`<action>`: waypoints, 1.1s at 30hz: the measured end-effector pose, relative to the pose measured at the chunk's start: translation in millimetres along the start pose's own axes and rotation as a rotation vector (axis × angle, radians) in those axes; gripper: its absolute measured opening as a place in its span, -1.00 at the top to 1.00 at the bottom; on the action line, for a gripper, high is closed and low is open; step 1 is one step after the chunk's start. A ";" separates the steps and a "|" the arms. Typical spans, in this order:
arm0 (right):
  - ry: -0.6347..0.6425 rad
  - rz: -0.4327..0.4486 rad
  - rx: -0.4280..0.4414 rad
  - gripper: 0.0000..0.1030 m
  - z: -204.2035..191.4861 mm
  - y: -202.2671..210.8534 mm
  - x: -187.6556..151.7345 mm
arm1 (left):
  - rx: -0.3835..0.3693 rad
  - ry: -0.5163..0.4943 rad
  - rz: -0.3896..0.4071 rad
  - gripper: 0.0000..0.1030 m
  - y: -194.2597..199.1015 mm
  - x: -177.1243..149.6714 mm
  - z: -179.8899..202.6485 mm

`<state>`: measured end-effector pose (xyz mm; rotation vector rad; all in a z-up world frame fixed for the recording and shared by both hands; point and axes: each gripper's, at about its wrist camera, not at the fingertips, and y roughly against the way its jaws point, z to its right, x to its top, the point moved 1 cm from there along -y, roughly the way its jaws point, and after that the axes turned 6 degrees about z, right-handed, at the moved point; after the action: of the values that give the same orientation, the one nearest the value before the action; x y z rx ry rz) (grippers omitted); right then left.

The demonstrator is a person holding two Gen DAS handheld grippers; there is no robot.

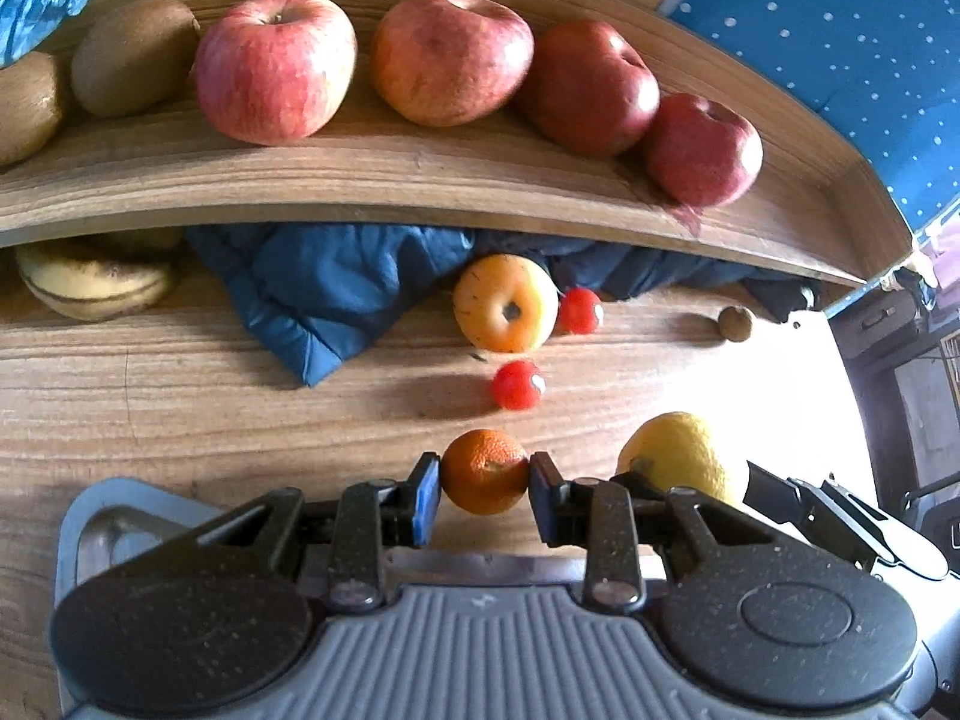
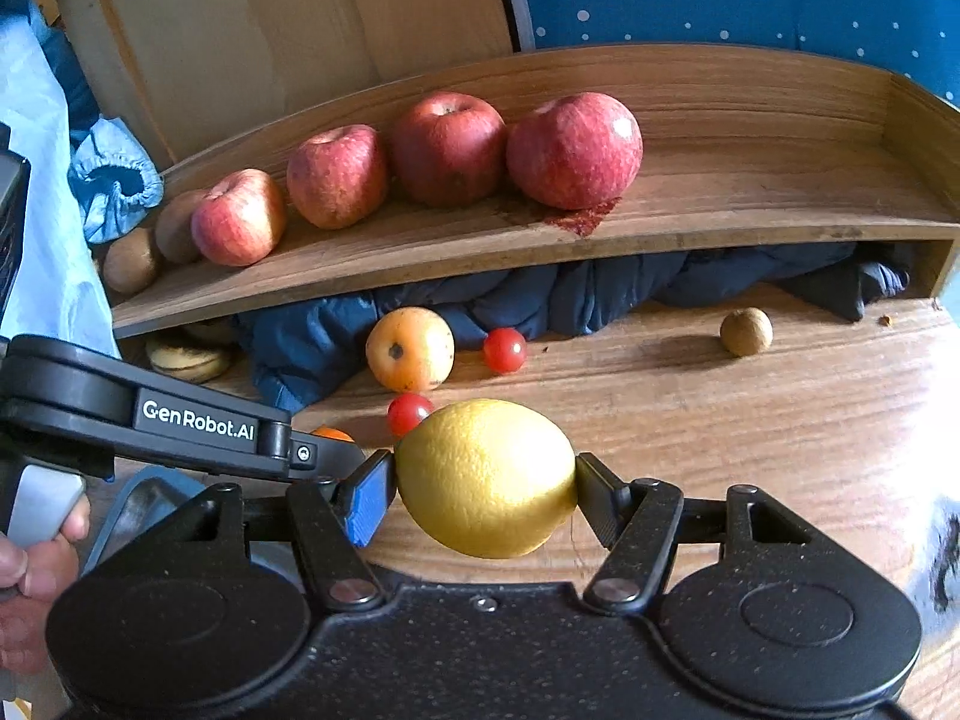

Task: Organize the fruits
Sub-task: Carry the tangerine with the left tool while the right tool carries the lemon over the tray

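My left gripper (image 1: 485,483) is shut on a small orange (image 1: 485,471), held just above the wooden table (image 1: 180,396). To its right, my right gripper (image 2: 486,480) is shut on a yellow lemon (image 2: 486,477); that lemon (image 1: 681,456) also shows in the left wrist view. On the wooden shelf (image 1: 360,180) stand several red apples (image 1: 276,63) and two kiwis (image 1: 135,54). On the table beyond lie a yellow-orange apple (image 1: 506,311), two cherry tomatoes (image 1: 517,384) and a small brown nut-like fruit (image 1: 736,322).
A blue padded cloth (image 1: 324,282) is stuffed under the shelf, with spotted bananas (image 1: 90,282) at the left. A metal tray (image 1: 114,531) lies under my left gripper. A hand (image 2: 36,564) holds the left tool. A light blue cloth (image 2: 114,180) hangs left of the shelf.
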<state>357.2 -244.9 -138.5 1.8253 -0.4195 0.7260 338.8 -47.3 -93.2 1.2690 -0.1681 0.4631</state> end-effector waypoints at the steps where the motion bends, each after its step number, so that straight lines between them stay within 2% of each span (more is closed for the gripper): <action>1: 0.003 -0.001 0.003 -0.29 -0.5 2.9 -2.1 | 0.001 -0.003 0.000 0.33 2.1 -1.4 -0.2; 12: 0.047 -0.008 0.038 -0.29 -17.9 24.4 -38.7 | 0.011 -0.009 -0.011 0.33 12.0 -26.5 3.8; 33: 0.144 -0.059 0.075 -0.29 -30.6 48.3 -84.7 | 0.034 0.000 -0.033 0.33 25.6 -66.2 7.6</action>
<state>256.1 -238.8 -152.3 1.8334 -0.2454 0.8360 269.5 -64.8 -93.0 1.3033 -0.1391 0.4390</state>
